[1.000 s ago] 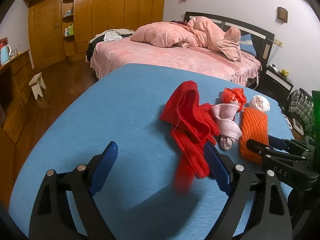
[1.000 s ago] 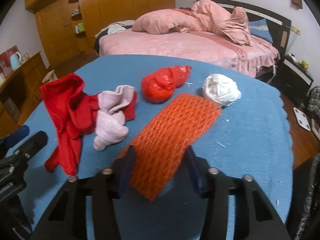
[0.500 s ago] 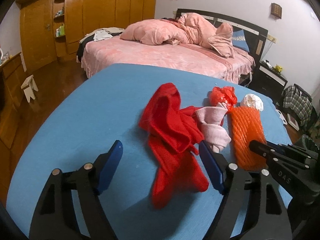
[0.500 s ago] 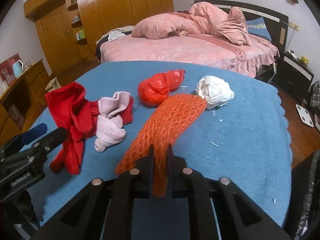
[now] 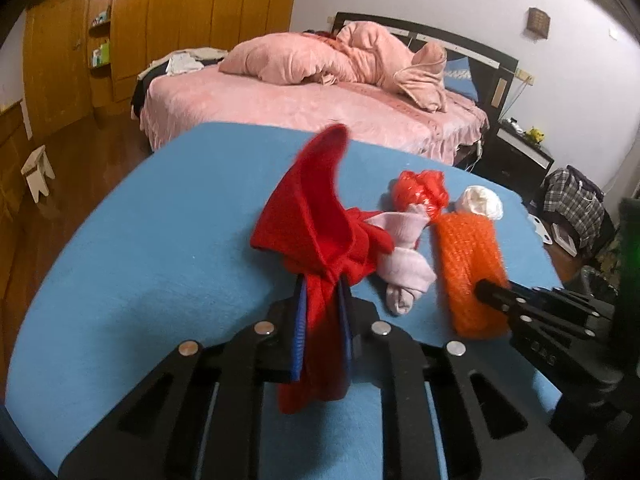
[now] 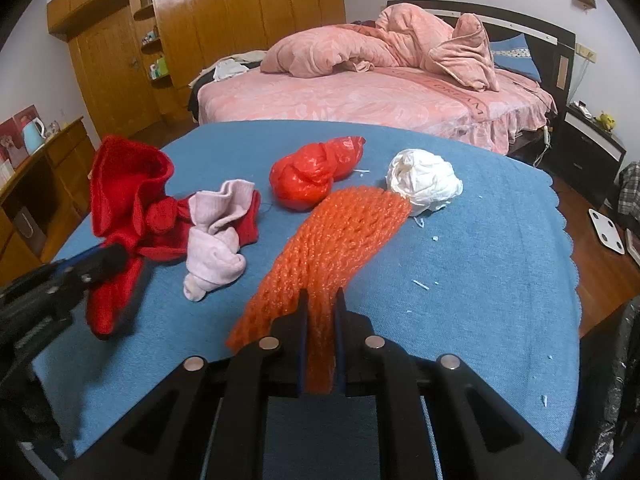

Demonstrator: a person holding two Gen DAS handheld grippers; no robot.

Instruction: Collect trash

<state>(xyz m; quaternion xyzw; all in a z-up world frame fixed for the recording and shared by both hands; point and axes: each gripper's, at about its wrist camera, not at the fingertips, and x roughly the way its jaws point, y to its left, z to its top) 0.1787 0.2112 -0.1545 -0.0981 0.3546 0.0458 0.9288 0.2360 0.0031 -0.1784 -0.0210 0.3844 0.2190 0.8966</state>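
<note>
On the blue table point(image 6: 480, 280) lies a red cloth point(image 5: 316, 216). My left gripper point(image 5: 322, 280) is closing its jaws, and the blue pads pinch the cloth's near end while its far end stands up. My right gripper point(image 6: 322, 300) is shut on the near end of an orange foam net point(image 6: 344, 232), which bunches between the pads. Between the two lies a pale pink sock point(image 6: 216, 240). Behind them sit a crumpled red plastic bag point(image 6: 312, 172) and a white paper ball point(image 6: 424, 180). The right wrist view shows the left gripper point(image 6: 108, 256) at its left edge.
Small white scraps point(image 6: 420, 284) dot the table on the right. A pink bed point(image 6: 380, 92) stands beyond the far edge, with wooden wardrobes point(image 6: 200, 40) behind it on the left. A black bag point(image 6: 624, 400) hangs at the table's right side. A white scale point(image 6: 606, 232) lies on the floor.
My left jaws have gone from wide open to pinching the red cloth, whose far end has risen. My right jaws have closed on the orange net and squeezed it narrow.
</note>
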